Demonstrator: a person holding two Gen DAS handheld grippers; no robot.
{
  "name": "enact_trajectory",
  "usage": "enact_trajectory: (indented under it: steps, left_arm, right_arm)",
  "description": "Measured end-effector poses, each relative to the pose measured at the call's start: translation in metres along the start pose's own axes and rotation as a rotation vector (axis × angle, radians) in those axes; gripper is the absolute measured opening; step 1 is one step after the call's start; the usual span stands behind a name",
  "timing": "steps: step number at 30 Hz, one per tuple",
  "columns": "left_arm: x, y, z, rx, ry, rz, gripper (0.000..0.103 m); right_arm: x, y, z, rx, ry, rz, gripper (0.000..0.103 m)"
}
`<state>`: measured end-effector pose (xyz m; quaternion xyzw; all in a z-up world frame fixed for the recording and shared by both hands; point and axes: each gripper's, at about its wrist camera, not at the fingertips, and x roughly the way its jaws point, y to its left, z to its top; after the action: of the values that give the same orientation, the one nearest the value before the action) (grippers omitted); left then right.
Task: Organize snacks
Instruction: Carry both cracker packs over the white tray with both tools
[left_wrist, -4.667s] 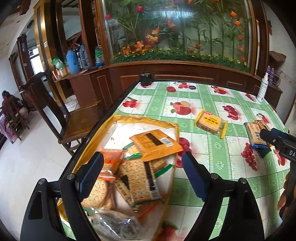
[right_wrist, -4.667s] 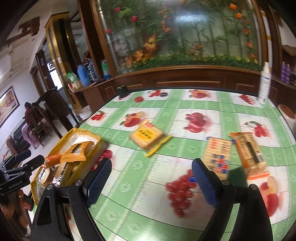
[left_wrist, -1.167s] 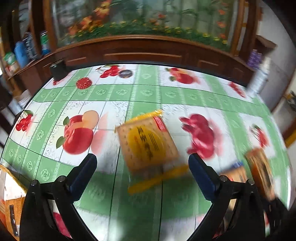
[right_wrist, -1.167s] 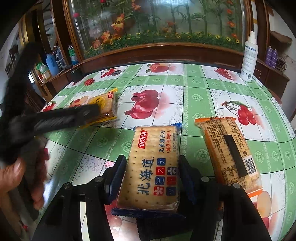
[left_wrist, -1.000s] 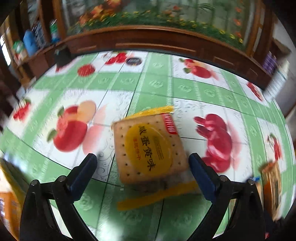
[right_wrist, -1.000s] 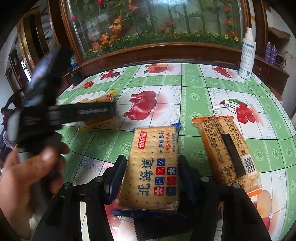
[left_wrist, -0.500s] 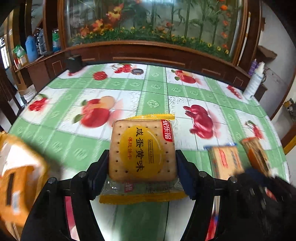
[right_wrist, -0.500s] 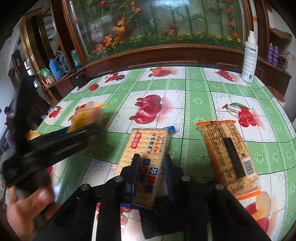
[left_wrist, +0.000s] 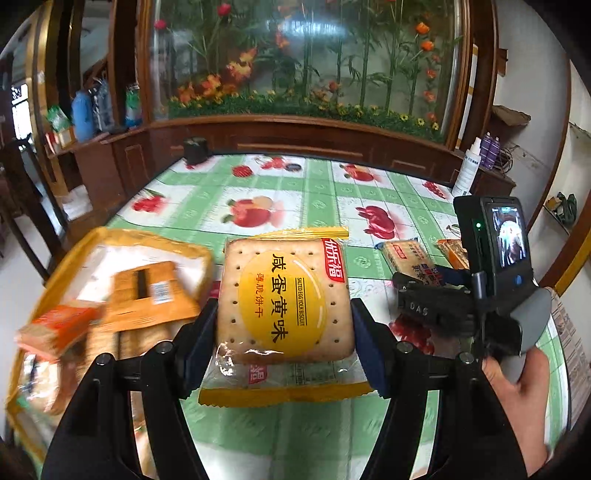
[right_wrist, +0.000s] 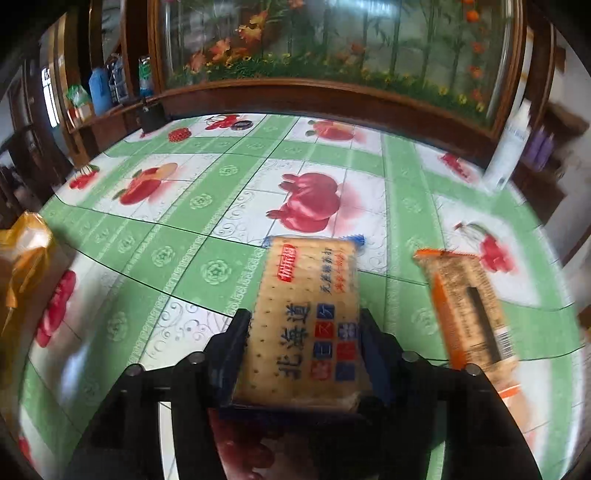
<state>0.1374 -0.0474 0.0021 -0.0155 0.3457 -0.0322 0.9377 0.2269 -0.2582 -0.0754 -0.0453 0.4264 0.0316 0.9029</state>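
My left gripper (left_wrist: 284, 334) is shut on a yellow salted egg yolk biscuit pack (left_wrist: 284, 302) and holds it above the table, just right of the yellow snack tray (left_wrist: 74, 251). The tray holds several cracker packs, among them an orange pack (left_wrist: 151, 291). My right gripper (right_wrist: 304, 349) is shut on a blue cracker pack (right_wrist: 306, 314) and holds it over the table. It also shows at the right of the left wrist view (left_wrist: 424, 288). An orange cracker pack (right_wrist: 469, 306) lies on the table to its right.
The table has a green and white fruit-print cloth (right_wrist: 221, 206). A white spray bottle (right_wrist: 509, 151) stands at the far right edge. A small black cup (right_wrist: 149, 112) stands at the far left corner. The tray's edge (right_wrist: 26, 243) shows at the left of the right wrist view.
My left gripper closed on the yellow biscuit pack, lifted it and carried it left toward the tray. My right gripper closed on the blue cracker pack and raised it off the table.
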Motion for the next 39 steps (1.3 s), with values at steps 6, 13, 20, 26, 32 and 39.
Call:
enact_trajectory:
  steps: [6, 13, 20, 26, 32, 39]
  left_arm:
    - [-0.031, 0.025, -0.008, -0.031, -0.058, 0.064, 0.068]
    - [-0.048, 0.049, -0.021, -0.047, -0.084, 0.12, 0.068]
    - [-0.061, 0.065, -0.035, -0.071, -0.091, 0.154, 0.068]
    - [-0.072, 0.076, -0.042, -0.091, -0.102, 0.183, 0.068]
    - [-0.08, 0.09, -0.049, -0.115, -0.105, 0.204, 0.068]
    - [-0.087, 0.109, -0.054, -0.145, -0.109, 0.229, 0.068]
  right_arm:
    - [-0.043, 0.011, -0.008, 0.008, -0.078, 0.078, 0.057]
    - [-0.118, 0.031, -0.014, 0.04, -0.224, 0.204, 0.057]
    - [-0.154, 0.055, -0.034, 0.021, -0.262, 0.276, 0.057]
    - [-0.17, 0.075, -0.047, -0.01, -0.274, 0.326, 0.057]
    - [-0.18, 0.096, -0.054, -0.043, -0.275, 0.366, 0.057]
    - [-0.189, 0.116, -0.056, -0.079, -0.281, 0.401, 0.057]
